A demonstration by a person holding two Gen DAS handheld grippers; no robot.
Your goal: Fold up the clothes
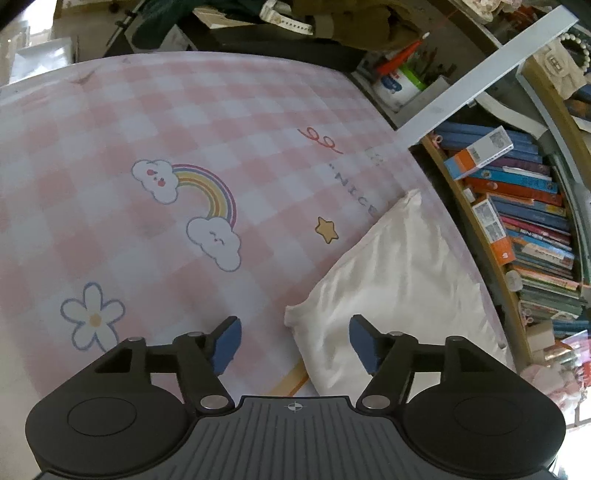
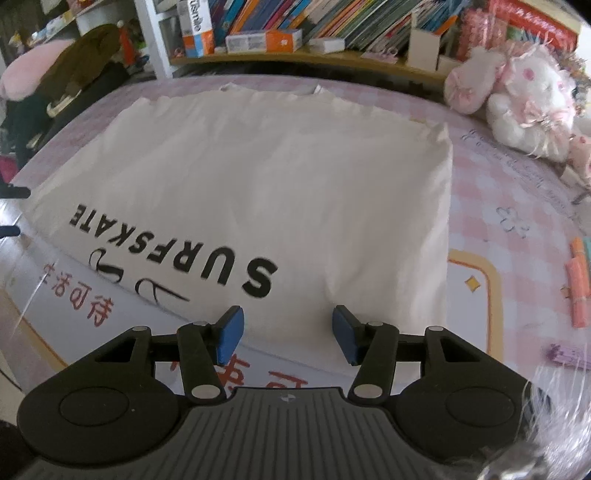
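A cream garment printed with black "SURFSKATE" lettering lies folded flat on the pink checked mat. My right gripper is open just above the garment's near edge, nothing between its blue pads. In the left wrist view one corner of the same cream garment shows at the lower right of the mat. My left gripper is open above that corner's near edge, empty.
A bookshelf full of books runs along the mat's far side. Plush toys sit at the mat's right corner. Orange and purple strips lie on the mat's right. A dark chair with clothes stands left.
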